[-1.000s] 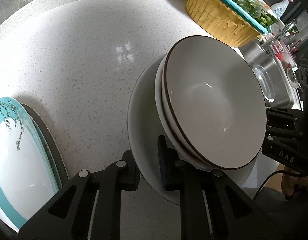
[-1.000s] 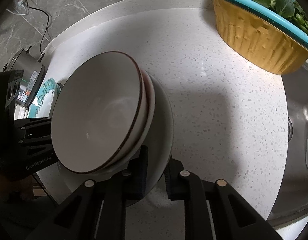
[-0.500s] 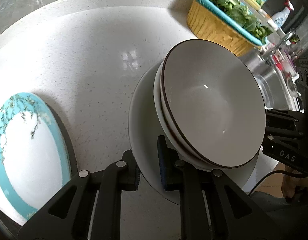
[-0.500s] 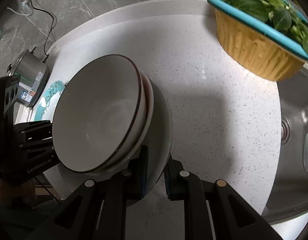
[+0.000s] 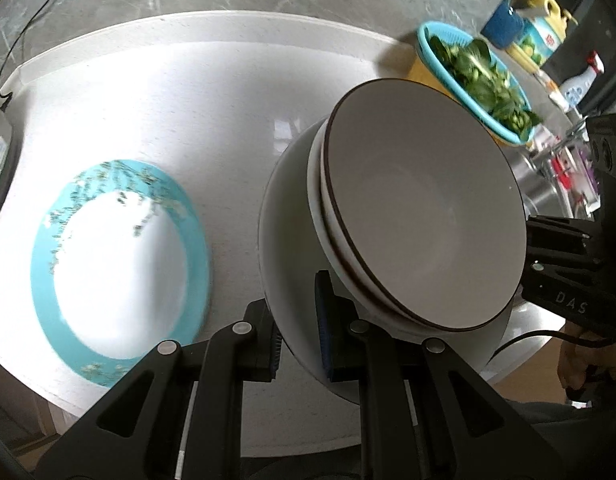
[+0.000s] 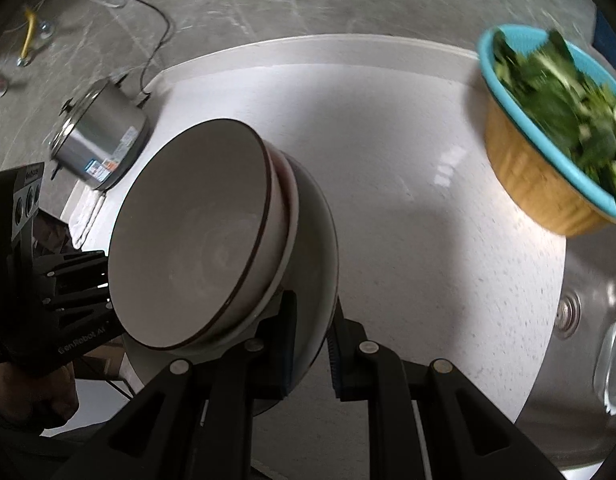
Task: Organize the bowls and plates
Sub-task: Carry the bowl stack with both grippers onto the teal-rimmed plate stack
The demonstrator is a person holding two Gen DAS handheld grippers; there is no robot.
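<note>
A white plate [image 5: 285, 216] [image 6: 322, 256] carries two stacked white bowls with dark brown rims [image 5: 424, 208] [image 6: 195, 256]. The stack hangs in the air above the white speckled counter [image 5: 195, 92]. My left gripper [image 5: 295, 344] is shut on the plate's near-left rim. My right gripper [image 6: 312, 352] is shut on the opposite rim of the same plate. Each gripper shows at the edge of the other's view, the right one [image 5: 564, 264] and the left one [image 6: 67, 300]. A turquoise-rimmed floral plate [image 5: 115, 264] lies flat on the counter to the left.
A yellow basket with a blue colander of greens [image 5: 480, 76] [image 6: 556, 120] stands at the counter's far right. A steel sink [image 6: 588, 360] lies to the right, with bottles [image 5: 544, 36] behind it. A steel pot [image 6: 99, 136] and cables sit far left.
Both grippers have lifted the plate with its bowls higher above the counter. The counter looks farther away, and the whole floral plate and the basket have come into view.
</note>
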